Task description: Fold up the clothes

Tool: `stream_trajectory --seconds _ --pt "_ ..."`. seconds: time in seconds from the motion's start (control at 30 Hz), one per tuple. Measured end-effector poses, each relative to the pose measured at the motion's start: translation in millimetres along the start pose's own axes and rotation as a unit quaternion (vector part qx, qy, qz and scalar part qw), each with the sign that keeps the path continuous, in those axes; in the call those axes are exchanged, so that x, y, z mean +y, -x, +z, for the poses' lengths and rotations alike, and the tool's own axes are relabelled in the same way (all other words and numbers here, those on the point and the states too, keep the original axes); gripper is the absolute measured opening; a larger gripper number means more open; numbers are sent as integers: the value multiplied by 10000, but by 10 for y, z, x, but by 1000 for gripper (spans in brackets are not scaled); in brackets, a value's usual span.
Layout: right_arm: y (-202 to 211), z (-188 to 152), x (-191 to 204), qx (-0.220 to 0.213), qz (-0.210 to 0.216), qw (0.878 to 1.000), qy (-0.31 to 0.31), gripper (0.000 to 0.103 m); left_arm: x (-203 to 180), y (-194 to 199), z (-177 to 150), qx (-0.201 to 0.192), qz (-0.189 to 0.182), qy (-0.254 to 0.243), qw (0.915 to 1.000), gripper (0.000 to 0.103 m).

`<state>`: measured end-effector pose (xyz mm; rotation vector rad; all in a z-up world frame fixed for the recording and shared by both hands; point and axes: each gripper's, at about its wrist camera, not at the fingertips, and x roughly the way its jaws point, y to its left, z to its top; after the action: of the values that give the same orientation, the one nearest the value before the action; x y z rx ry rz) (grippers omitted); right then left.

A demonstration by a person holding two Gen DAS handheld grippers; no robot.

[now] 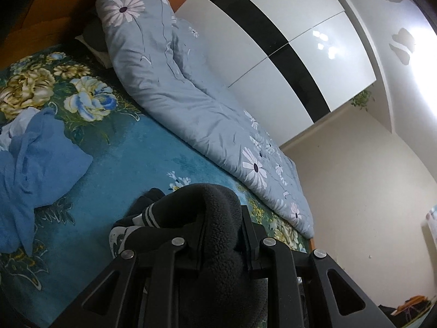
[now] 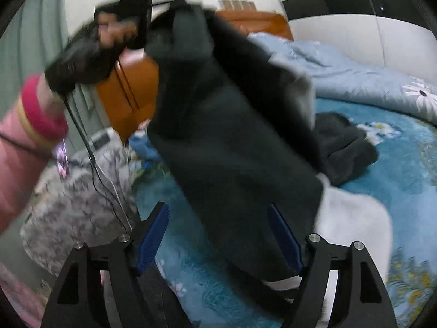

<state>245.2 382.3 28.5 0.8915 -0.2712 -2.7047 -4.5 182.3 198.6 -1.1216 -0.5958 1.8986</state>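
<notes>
On the far left of my right wrist view I see the person's pink sleeve (image 2: 16,164) with a red and yellow cuff, and the gloved hand (image 2: 82,57) holding the left gripper (image 2: 164,2) up high. From it hangs the dark fleece garment (image 2: 232,150), blurred, draping down across the middle of the frame over the teal floral bedspread (image 2: 404,169). Below the sleeve lies a grey patterned cushion (image 2: 68,213) with thin cables running over it. An orange wooden headboard (image 2: 128,93) stands behind the garment.

My right gripper (image 2: 218,240) has its blue pads (image 2: 153,235) spread wide; the garment's lower edge hangs between them, but I see neither pad pressing on it. Just right of that lies something white (image 2: 355,224), a dark bundle of cloth (image 2: 347,150) sits farther back, and a pale blue daisy quilt (image 2: 355,82) lies beyond.

In my left wrist view, a crumpled blue garment (image 1: 35,164) rests on the bedspread at left. In the centre the left gripper's fingers (image 1: 188,240) pinch a thick fold of the fleece, close together on it. The quilt runs along the right of the bed, with a glossy black-and-white wardrobe (image 1: 273,63) behind.
</notes>
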Motion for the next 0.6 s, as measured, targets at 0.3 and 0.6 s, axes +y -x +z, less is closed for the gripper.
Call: stream_trajectory --seconds 0.3,0.6 --pt "-62 4 63 47 -1510 9885 -77 15 -92 204 -63 -86 -93 -110 9999 23" --pt "1211 872 -309 -1358 -2583 9554 -459 6 -381 643 -186 -457 -626 -346 9964 22"
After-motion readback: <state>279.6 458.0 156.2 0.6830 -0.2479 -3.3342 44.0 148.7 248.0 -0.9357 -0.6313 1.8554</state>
